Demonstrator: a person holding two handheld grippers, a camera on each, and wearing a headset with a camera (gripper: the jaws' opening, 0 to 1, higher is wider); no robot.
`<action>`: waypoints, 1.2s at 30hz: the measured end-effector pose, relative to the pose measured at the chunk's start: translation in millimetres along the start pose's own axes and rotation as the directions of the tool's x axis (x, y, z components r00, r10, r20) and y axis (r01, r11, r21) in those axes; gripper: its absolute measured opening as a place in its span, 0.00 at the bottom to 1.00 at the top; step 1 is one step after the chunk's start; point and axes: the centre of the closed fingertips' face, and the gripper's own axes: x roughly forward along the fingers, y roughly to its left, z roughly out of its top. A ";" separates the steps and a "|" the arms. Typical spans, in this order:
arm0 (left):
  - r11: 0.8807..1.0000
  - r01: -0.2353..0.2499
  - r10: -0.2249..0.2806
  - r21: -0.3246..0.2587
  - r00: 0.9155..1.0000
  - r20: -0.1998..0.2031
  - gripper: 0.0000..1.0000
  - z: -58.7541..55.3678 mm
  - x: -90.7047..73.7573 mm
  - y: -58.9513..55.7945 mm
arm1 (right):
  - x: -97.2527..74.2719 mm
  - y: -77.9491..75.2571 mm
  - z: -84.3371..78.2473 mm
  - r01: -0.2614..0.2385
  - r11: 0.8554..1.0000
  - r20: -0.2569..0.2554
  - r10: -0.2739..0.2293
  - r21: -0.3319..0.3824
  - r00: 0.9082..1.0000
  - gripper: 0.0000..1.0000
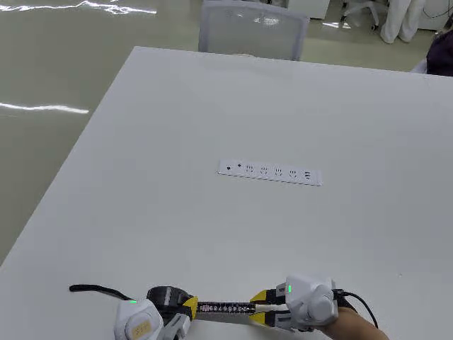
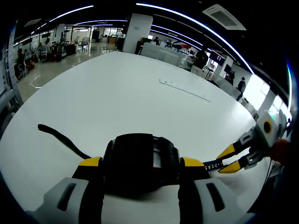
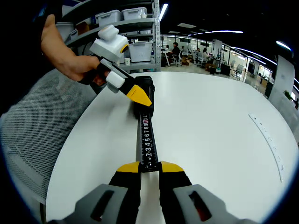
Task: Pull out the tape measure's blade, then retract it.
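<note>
A black tape measure case (image 2: 140, 161) rests on the white table (image 1: 233, 120), and my left gripper (image 2: 141, 163) is shut on it, one yellow-tipped jaw on each side. In the head view the case (image 1: 167, 297) sits near the front edge, with its black wrist strap (image 1: 95, 289) trailing left. A short length of black blade (image 3: 147, 140) with white numbers runs out of the case. My right gripper (image 3: 149, 167) is shut on the blade's end. The blade (image 1: 225, 307) spans the gap between the left gripper (image 1: 185, 310) and the right gripper (image 1: 260, 307).
A white power strip (image 1: 270, 172) lies flat mid-table, well beyond the grippers. A grey mesh chair (image 1: 252, 30) stands at the table's far edge. A person's hand (image 3: 70, 60) holds the left gripper. Shelves with storage bins stand behind.
</note>
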 end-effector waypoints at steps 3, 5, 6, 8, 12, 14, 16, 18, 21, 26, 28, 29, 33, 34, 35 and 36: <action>1.000 0.000 0.000 -0.002 1.000 0.000 0.61 0.3 -0.2 0.1 | 1.9 0.1 1.6 -0.001 1.000 0.002 0.001 0.000 1.000 0.12; 1.000 -0.001 0.001 -0.003 1.000 0.000 0.61 0.5 0.0 0.3 | 3.5 -0.1 2.5 -0.001 1.000 0.002 0.001 -0.002 1.000 0.12; 1.000 -0.001 0.001 -0.003 1.000 0.000 0.61 0.6 -0.3 0.1 | 4.5 -0.1 2.6 -0.002 1.000 0.002 0.002 -0.001 1.000 0.12; 1.000 -0.001 0.001 -0.004 1.000 0.000 0.61 0.8 -0.2 0.2 | 5.7 -0.3 3.0 -0.002 1.000 0.003 0.002 -0.001 1.000 0.12; 1.000 -0.002 0.002 -0.004 1.000 0.000 0.61 1.2 -0.5 0.0 | 7.9 0.0 4.7 -0.004 1.000 0.005 0.004 -0.001 1.000 0.12; 1.000 -0.002 0.002 -0.005 1.000 0.001 0.61 0.8 -0.3 0.0 | 8.9 0.0 5.0 -0.004 1.000 0.006 0.004 0.000 1.000 0.12; 1.000 -0.002 0.002 -0.004 1.000 -0.001 0.61 0.8 -0.5 -0.4 | 10.1 -0.1 6.0 -0.005 1.000 0.006 0.005 0.000 1.000 0.12; 1.000 -0.001 0.001 -0.006 1.000 0.000 0.61 1.0 -0.6 -0.4 | 11.5 -0.3 6.3 -0.005 1.000 0.008 0.005 0.000 1.000 0.12; 1.000 -0.001 0.001 -0.006 1.000 -0.001 0.61 0.9 -0.2 -0.1 | 13.0 0.3 8.5 -0.007 1.000 0.010 0.007 -0.001 1.000 0.12; 1.000 -0.001 0.001 -0.005 1.000 -0.002 0.61 1.2 -0.7 -0.5 | 16.5 1.1 10.1 -0.009 1.000 0.015 0.009 0.000 1.000 0.12; 1.000 0.000 0.000 -0.005 1.000 -0.002 0.61 1.0 -0.4 -0.2 | 17.4 1.3 10.7 -0.010 1.000 0.016 0.010 0.000 1.000 0.12; 1.000 0.000 0.000 -0.006 1.000 -0.002 0.61 0.9 -0.1 0.2 | 18.4 1.2 10.5 -0.010 1.000 0.018 0.010 0.001 1.000 0.12; 1.000 -0.001 0.001 -0.005 1.000 -0.002 0.61 1.0 0.2 0.2 | 19.8 1.8 11.5 -0.012 1.000 0.020 0.012 0.002 1.000 0.12; 1.000 -0.001 0.001 -0.006 1.000 -0.002 0.61 1.0 -0.1 0.0 | 20.3 1.9 11.9 -0.012 1.000 0.021 0.012 0.003 1.000 0.12; 1.000 0.000 0.000 -0.007 1.000 -0.002 0.61 1.2 -0.1 0.1 | 20.8 2.0 11.9 -0.012 1.000 0.021 0.012 0.003 1.000 0.12; 1.000 0.000 0.000 -0.006 1.000 -0.002 0.61 1.0 0.0 0.1 | 21.2 2.0 11.9 -0.013 1.000 0.021 0.013 0.003 1.000 0.12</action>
